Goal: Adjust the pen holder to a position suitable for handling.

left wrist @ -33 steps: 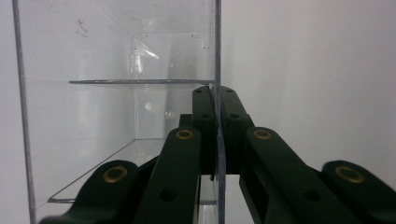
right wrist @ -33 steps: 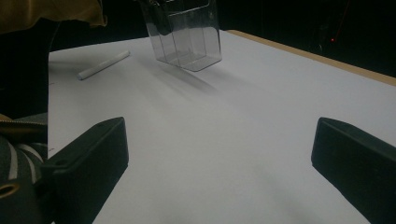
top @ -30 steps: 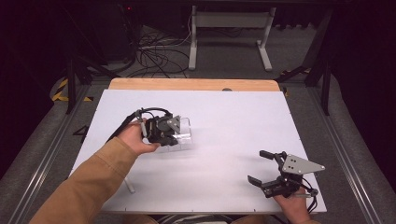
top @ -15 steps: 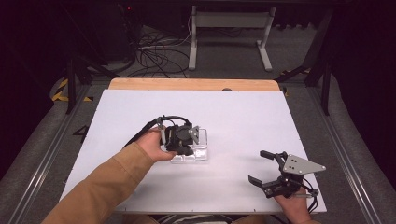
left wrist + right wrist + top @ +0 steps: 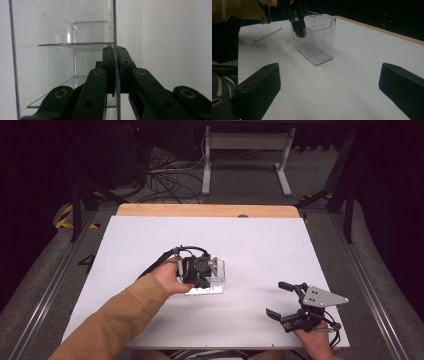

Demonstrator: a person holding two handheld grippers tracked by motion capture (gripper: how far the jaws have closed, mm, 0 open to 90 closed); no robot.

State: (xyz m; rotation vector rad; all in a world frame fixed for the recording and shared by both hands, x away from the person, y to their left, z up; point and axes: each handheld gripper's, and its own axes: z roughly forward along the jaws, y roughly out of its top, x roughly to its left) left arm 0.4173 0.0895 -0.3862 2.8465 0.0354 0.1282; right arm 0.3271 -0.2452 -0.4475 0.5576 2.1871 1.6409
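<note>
Left gripper hides much of the clear box, jaws clamped on one wall. Right gripper wide open, empty. White stick beyond.

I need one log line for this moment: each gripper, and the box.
left gripper: shut on clear box wall | right gripper: open, apart from box | box: upright on table
</note>
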